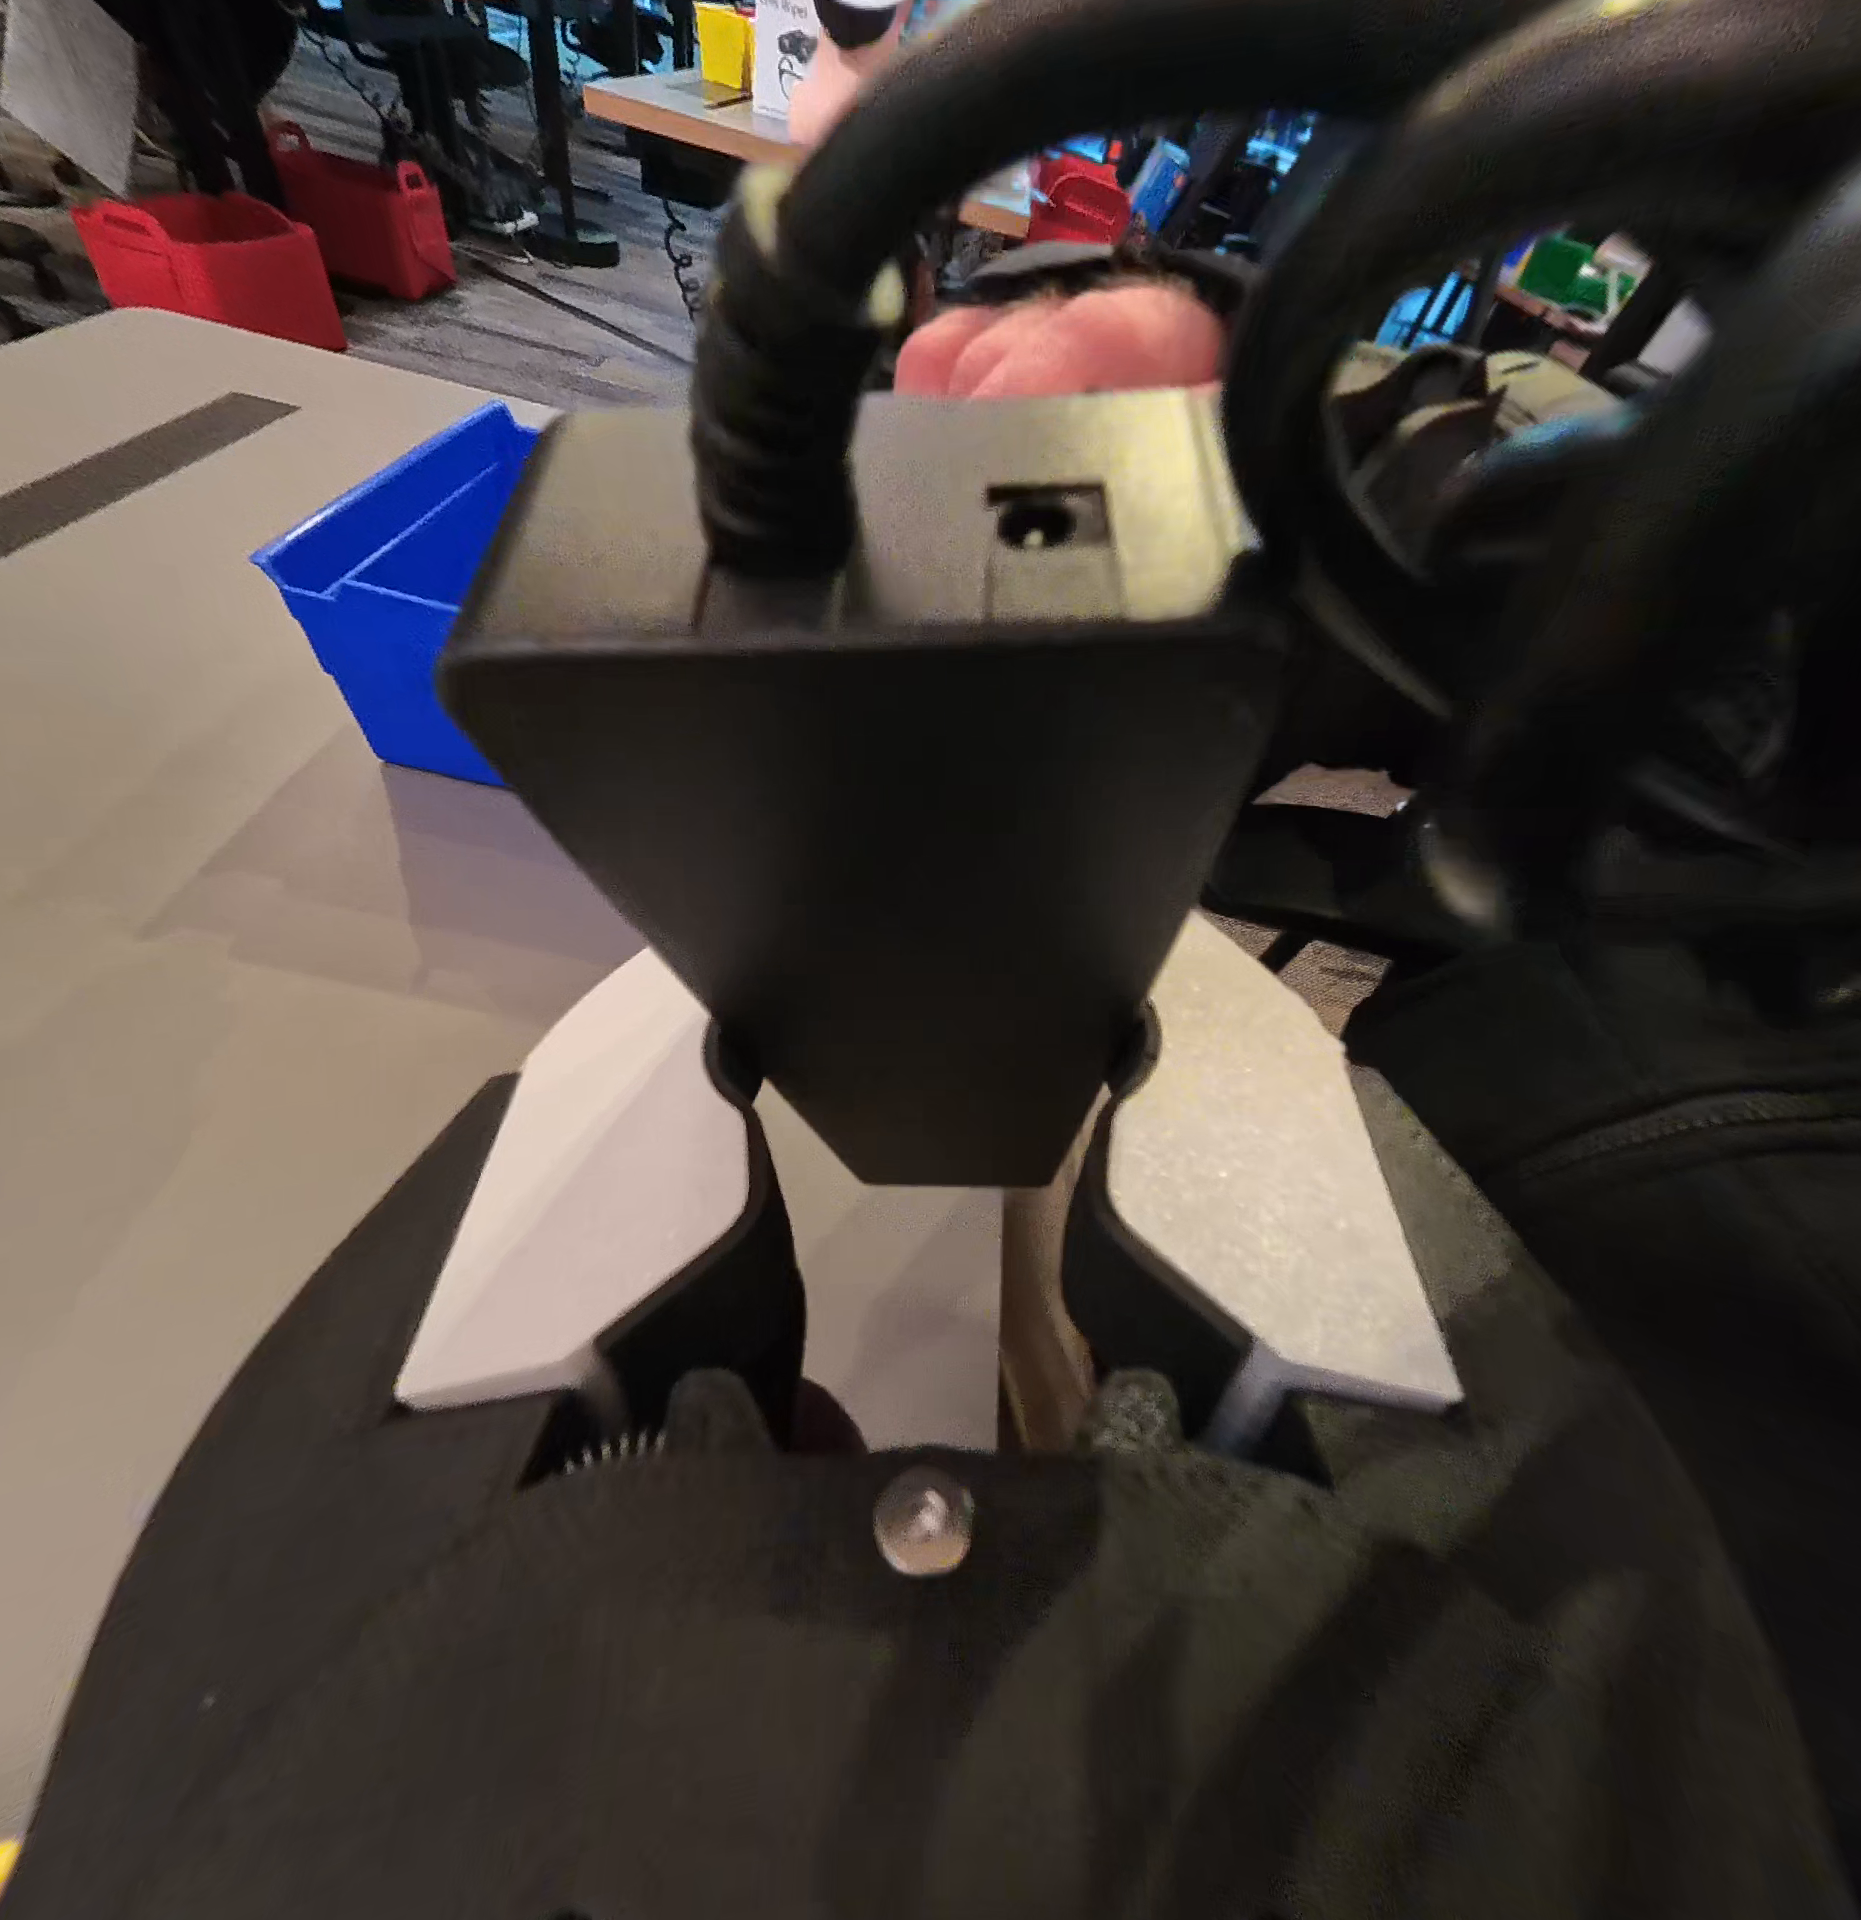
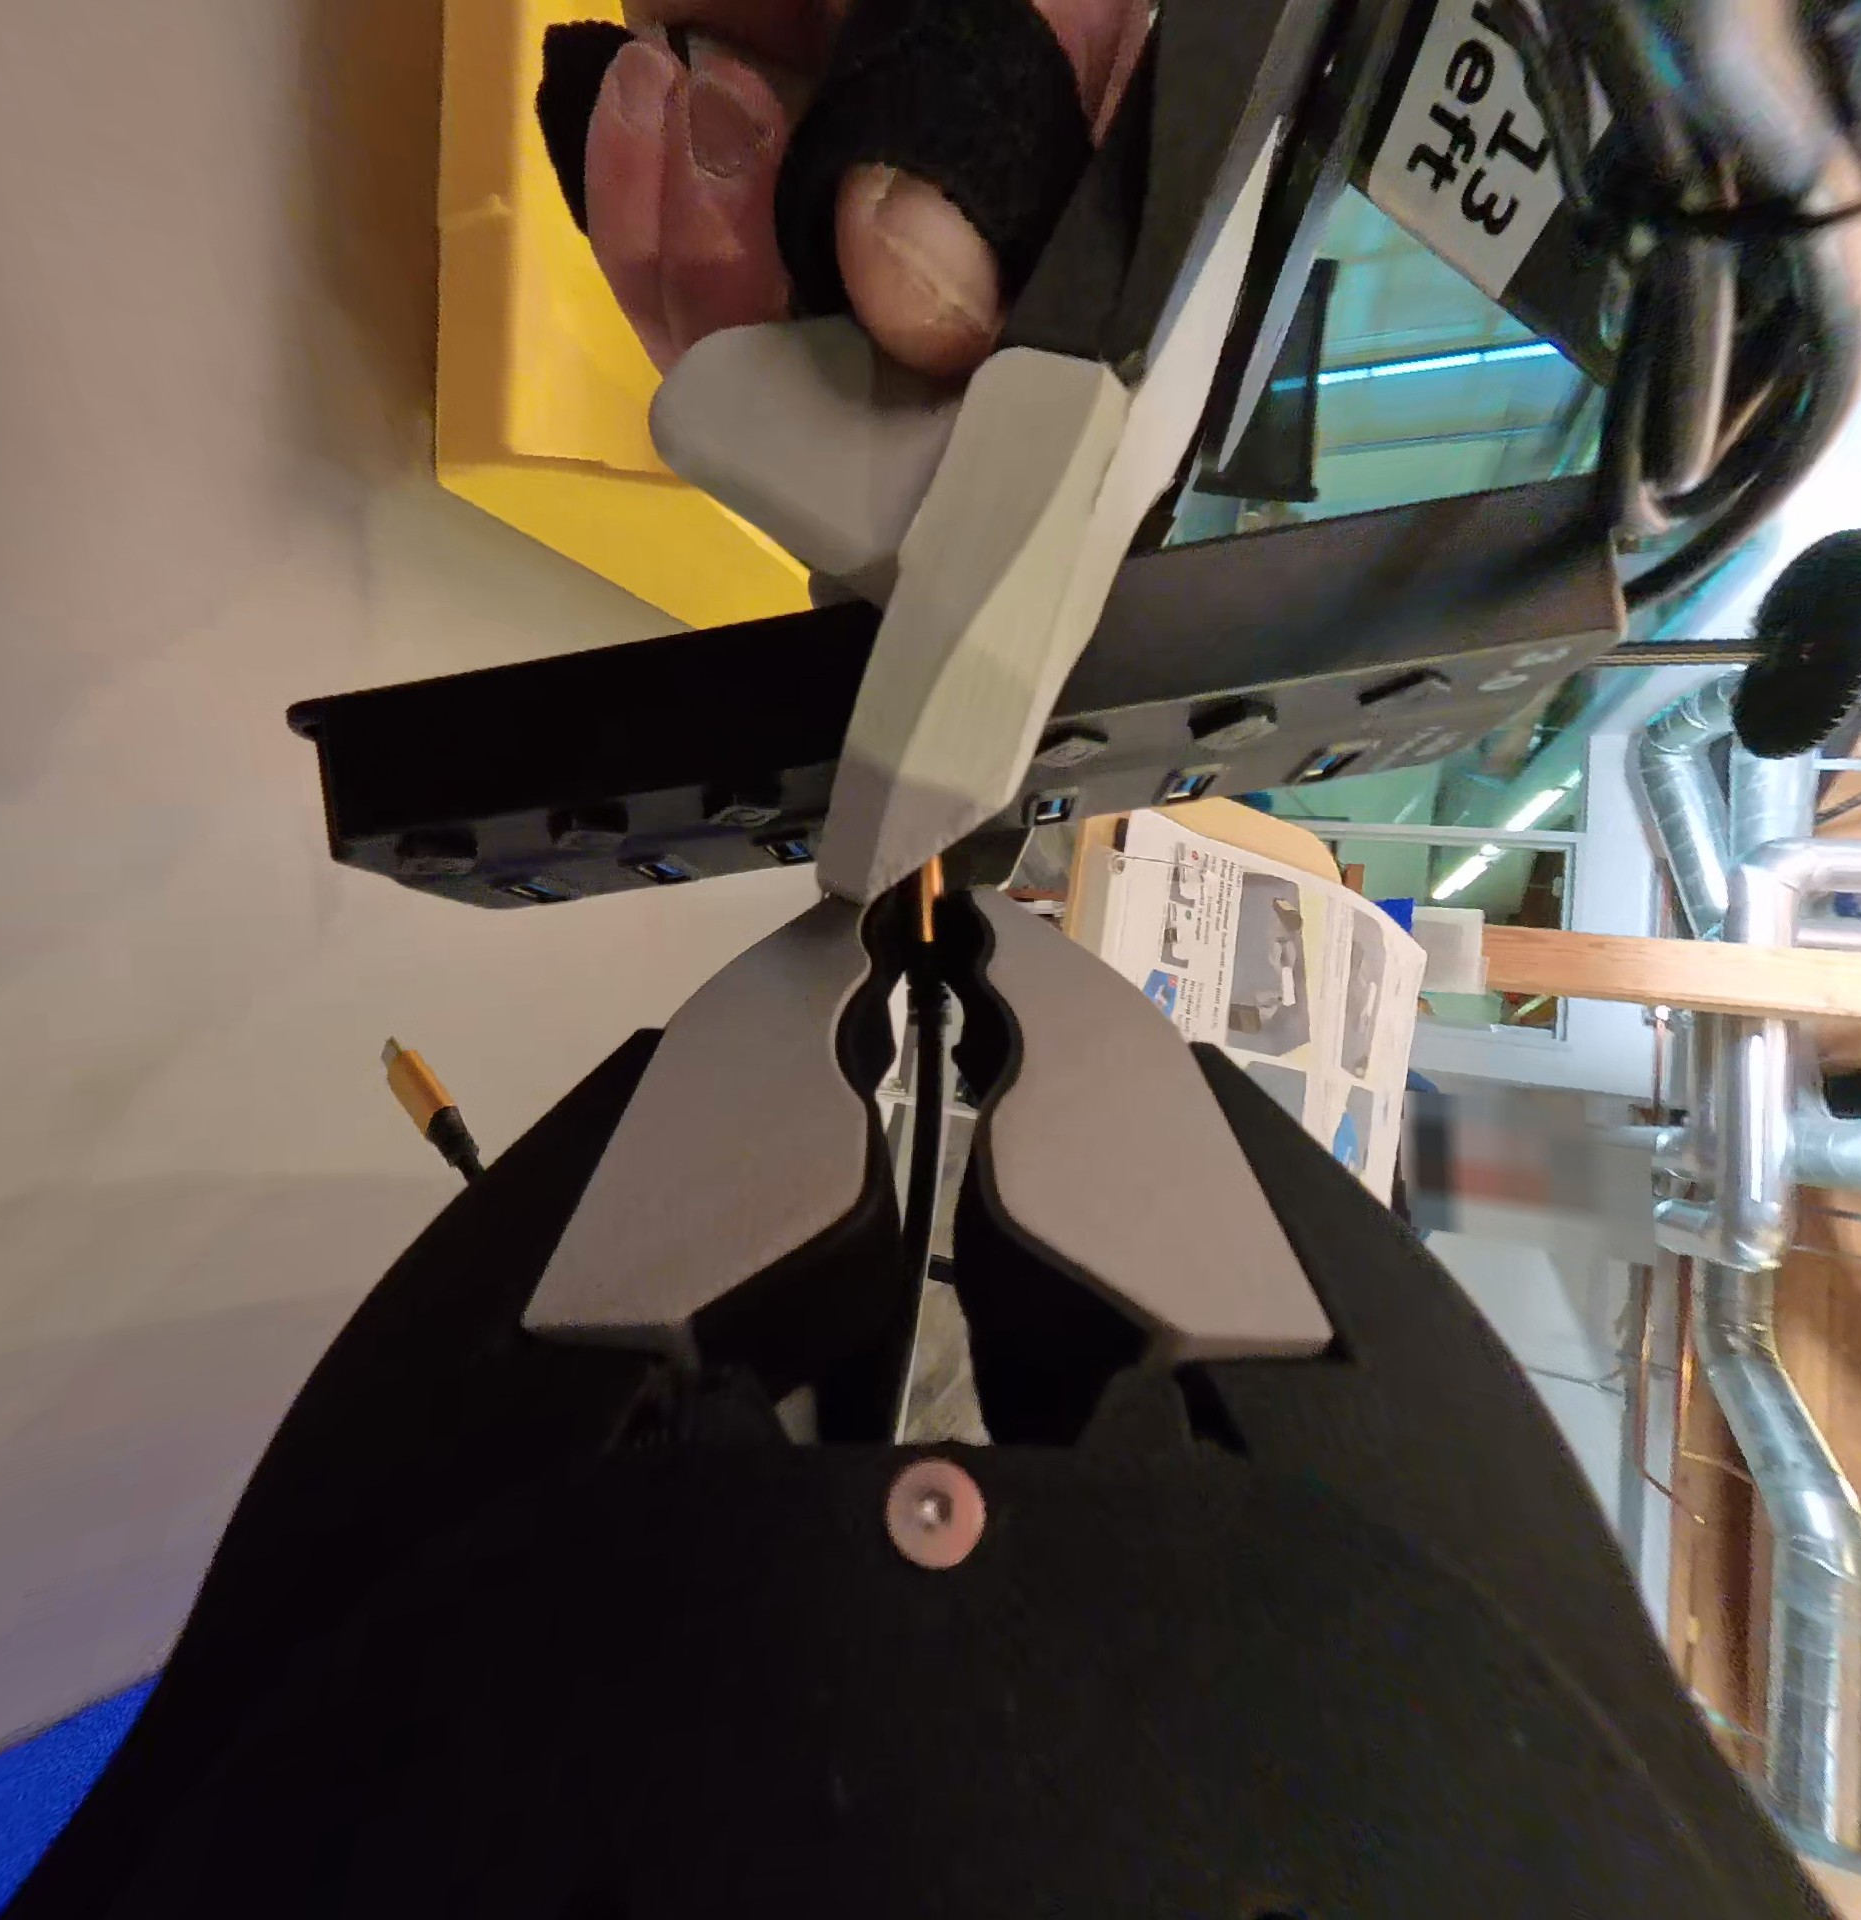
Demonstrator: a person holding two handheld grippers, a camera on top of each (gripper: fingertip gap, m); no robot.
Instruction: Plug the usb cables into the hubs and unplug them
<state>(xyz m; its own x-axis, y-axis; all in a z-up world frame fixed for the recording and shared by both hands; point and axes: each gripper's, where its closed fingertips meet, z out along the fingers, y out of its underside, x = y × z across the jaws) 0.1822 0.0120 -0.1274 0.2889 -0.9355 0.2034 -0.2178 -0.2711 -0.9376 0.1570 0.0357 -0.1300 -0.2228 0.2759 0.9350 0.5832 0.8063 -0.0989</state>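
The right tool [image 2: 926, 914] pinches an orange-tipped usb cable [image 2: 930, 902] just below the black hub [image 2: 614, 727], which the left tool [image 1: 931, 1049] clamps above the tabletop [image 1: 178, 935]; I'd square the plug to a port, then push straight

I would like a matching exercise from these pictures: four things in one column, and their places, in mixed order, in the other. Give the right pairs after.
1. USB hub
2. blue bin
3. red bins
4. orange plug beside the hub

A. on the floor
B. in the right hand-held gripper
C. in the left hand-held gripper
D. on the table

Pairs: 1-C, 2-D, 3-A, 4-B.
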